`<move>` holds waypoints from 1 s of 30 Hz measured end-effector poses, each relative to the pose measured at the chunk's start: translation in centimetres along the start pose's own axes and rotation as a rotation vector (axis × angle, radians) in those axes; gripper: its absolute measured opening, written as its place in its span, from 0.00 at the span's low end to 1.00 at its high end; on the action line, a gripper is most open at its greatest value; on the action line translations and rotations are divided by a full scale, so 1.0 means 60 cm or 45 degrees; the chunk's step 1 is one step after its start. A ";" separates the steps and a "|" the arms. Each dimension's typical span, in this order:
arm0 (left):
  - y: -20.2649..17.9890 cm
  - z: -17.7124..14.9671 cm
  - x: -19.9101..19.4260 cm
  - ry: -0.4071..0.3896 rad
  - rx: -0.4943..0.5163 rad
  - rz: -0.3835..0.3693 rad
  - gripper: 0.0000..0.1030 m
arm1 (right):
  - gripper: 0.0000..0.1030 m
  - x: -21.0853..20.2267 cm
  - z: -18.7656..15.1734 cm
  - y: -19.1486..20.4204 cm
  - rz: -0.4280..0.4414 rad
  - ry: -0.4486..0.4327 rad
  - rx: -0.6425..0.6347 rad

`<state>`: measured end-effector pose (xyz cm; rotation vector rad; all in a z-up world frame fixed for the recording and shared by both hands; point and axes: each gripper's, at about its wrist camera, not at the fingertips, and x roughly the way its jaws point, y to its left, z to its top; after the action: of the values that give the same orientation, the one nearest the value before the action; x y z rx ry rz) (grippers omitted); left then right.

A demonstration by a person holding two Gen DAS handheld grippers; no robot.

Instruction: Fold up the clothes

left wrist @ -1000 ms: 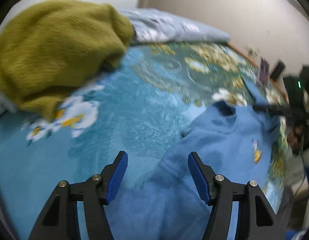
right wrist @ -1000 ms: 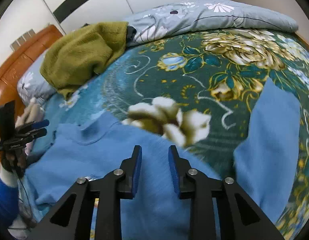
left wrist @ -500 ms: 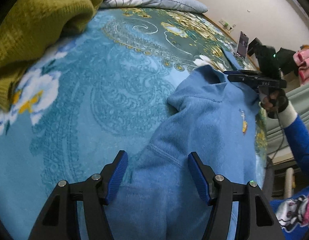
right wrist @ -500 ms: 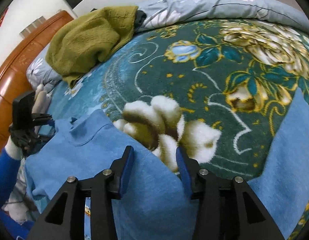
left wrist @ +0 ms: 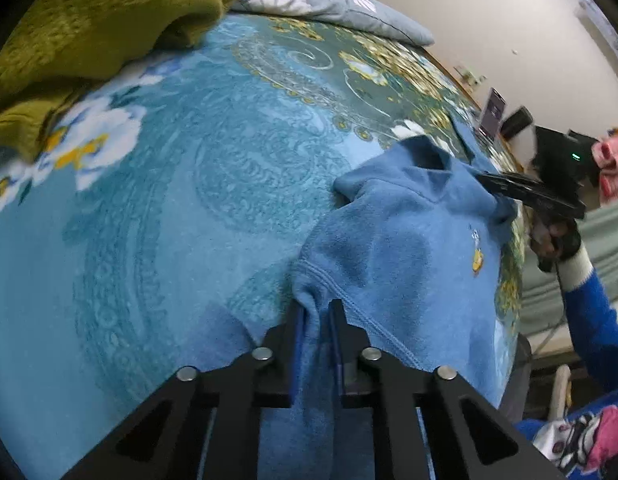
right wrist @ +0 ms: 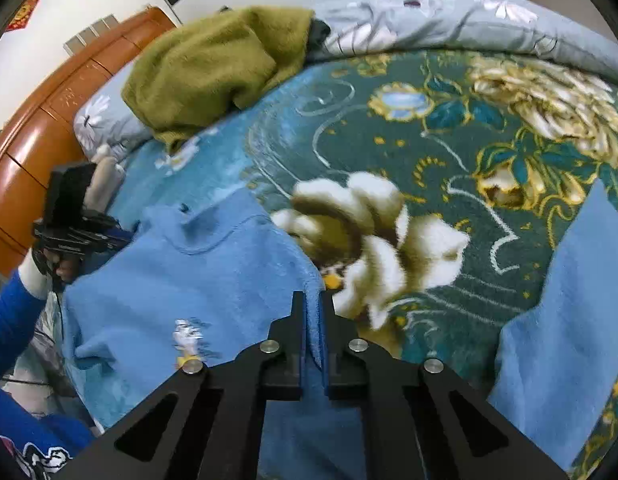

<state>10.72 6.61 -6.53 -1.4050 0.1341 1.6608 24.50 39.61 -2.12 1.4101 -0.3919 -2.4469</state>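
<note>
A light blue fleece sweater (left wrist: 405, 248) with a small yellow chest emblem lies on a teal floral blanket (left wrist: 189, 184). My left gripper (left wrist: 315, 312) is shut on a fold of the sweater at its shoulder seam. My right gripper (right wrist: 313, 304) is shut on the sweater's (right wrist: 197, 280) other shoulder edge. In the left wrist view the right gripper (left wrist: 505, 184) shows at the collar; in the right wrist view the left gripper (right wrist: 109, 236) shows at the far shoulder. One sleeve (right wrist: 561, 320) lies spread to the right.
An olive green knit garment (left wrist: 101, 20) is heaped at the head of the bed, also in the right wrist view (right wrist: 213, 68). A grey floral duvet (right wrist: 449, 20) lies along the far side. A wooden headboard (right wrist: 33, 152) stands left. A phone (left wrist: 493, 112) is propped by the wall.
Both grippers were open over the sweater and have closed on its fabric, left at one shoulder and right at the other. The shoulders are bunched up now.
</note>
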 end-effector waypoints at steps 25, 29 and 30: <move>-0.079 -0.082 -0.054 -0.195 0.089 0.226 0.09 | 0.03 -0.118 -0.042 0.109 -0.146 -0.259 -0.047; -0.071 -0.113 -0.071 -0.234 0.028 0.224 0.11 | 0.03 -0.104 -0.070 0.093 -0.156 -0.228 0.006; -0.068 -0.121 -0.077 -0.245 0.013 0.234 0.15 | 0.03 -0.103 -0.073 0.089 -0.155 -0.225 0.022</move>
<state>18.38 1.95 -3.37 -1.2477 0.1651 1.9342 31.88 36.63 2.63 1.2631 -0.3771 -2.6828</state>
